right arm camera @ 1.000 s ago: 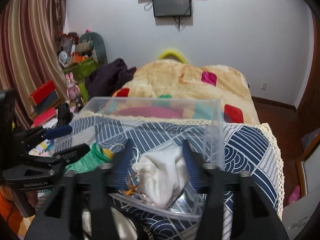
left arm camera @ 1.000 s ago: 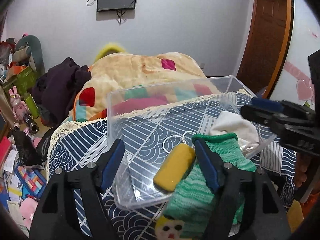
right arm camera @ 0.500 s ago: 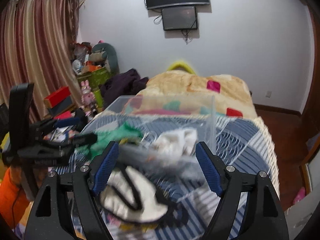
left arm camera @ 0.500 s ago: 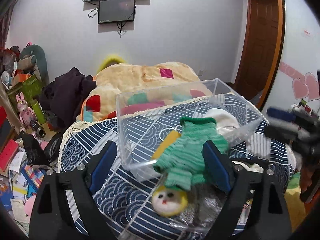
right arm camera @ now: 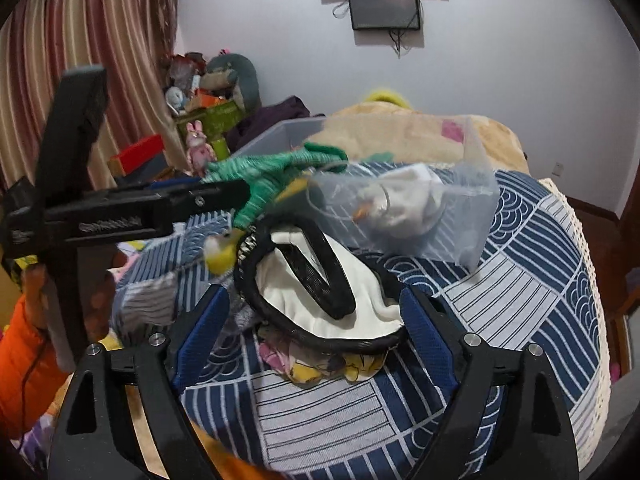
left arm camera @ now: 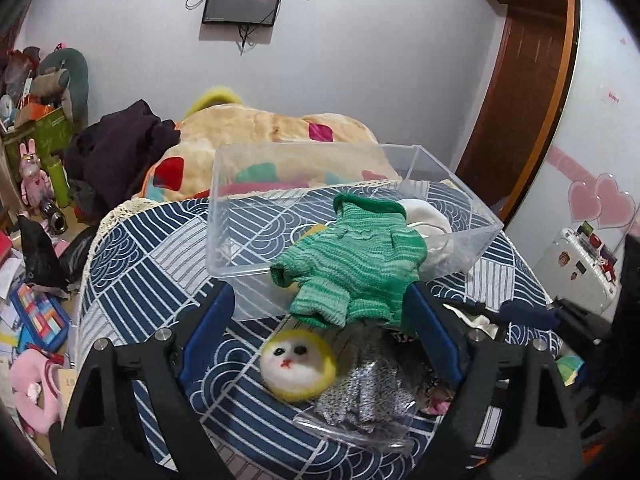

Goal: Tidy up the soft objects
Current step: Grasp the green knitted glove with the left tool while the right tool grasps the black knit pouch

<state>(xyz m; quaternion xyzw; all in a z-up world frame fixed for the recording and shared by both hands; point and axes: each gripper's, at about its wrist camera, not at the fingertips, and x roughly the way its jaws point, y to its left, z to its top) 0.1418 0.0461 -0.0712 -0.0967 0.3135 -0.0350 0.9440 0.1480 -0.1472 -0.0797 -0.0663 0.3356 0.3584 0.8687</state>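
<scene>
A clear plastic box (left arm camera: 224, 216) stands on the blue patterned cloth. A green knit sweater (left arm camera: 352, 264) of a yellow-headed doll (left arm camera: 298, 364) drapes over the box's front wall, with the doll's head on the cloth outside. A white cloth item (left arm camera: 424, 212) lies inside the box at the right. My left gripper (left arm camera: 320, 332) is open and empty, with its jaws either side of the doll. My right gripper (right arm camera: 314, 320) is open and empty over a white cloth with black straps (right arm camera: 320, 280). The left gripper also shows in the right wrist view (right arm camera: 224, 194).
A silvery fabric in a clear bag (left arm camera: 364, 396) lies by the doll. A floral cloth (right arm camera: 320, 364) lies under the white one. A quilt (left arm camera: 256, 128) and dark clothes (left arm camera: 120, 148) lie behind. Floor clutter (left arm camera: 32, 320) lies at the left.
Both grippers have pulled back from the box and opened wide. The green-sweatered doll now hangs over the box's front wall, head outside. The white cloth with straps has come into the right view.
</scene>
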